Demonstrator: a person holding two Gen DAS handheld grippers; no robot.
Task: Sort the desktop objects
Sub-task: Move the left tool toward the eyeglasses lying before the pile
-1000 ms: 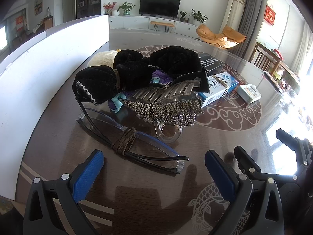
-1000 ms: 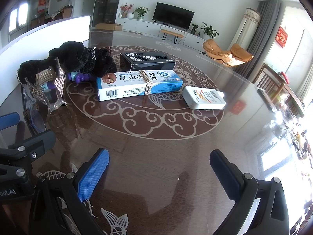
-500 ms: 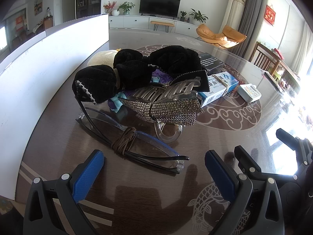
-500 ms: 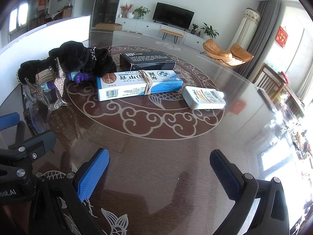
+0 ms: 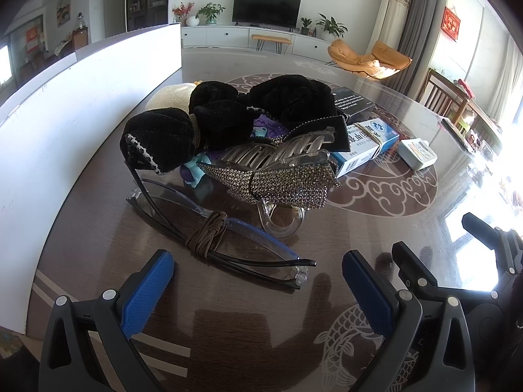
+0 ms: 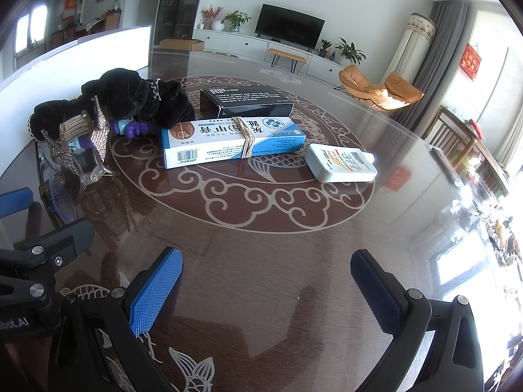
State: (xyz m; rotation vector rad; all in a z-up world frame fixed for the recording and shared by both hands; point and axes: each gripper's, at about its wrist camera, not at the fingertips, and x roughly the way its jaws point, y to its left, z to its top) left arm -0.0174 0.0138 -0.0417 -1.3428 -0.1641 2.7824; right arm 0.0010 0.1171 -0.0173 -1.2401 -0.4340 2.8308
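Note:
Folded glasses [image 5: 228,245] tied with a brown cord lie just ahead of my open, empty left gripper [image 5: 258,281]. Behind them stand a rhinestone hair claw [image 5: 278,176] and black velvet hair bows [image 5: 228,117] over a purple-teal item [image 5: 196,173]. In the right wrist view a blue-white medicine box [image 6: 233,142] with a rubber band, a black box [image 6: 246,101] and a white bottle [image 6: 341,163] lie well ahead of my open, empty right gripper [image 6: 266,284]. The claw [image 6: 78,143] and bows [image 6: 137,98] show at left there.
A white board [image 5: 65,104] stands along the table's left edge. A cream round object [image 5: 170,94] sits behind the bows. The dark glossy table [image 6: 261,228] has a scroll-pattern circle. The right gripper shows at the left view's lower right [image 5: 474,268]. Chairs stand at far right.

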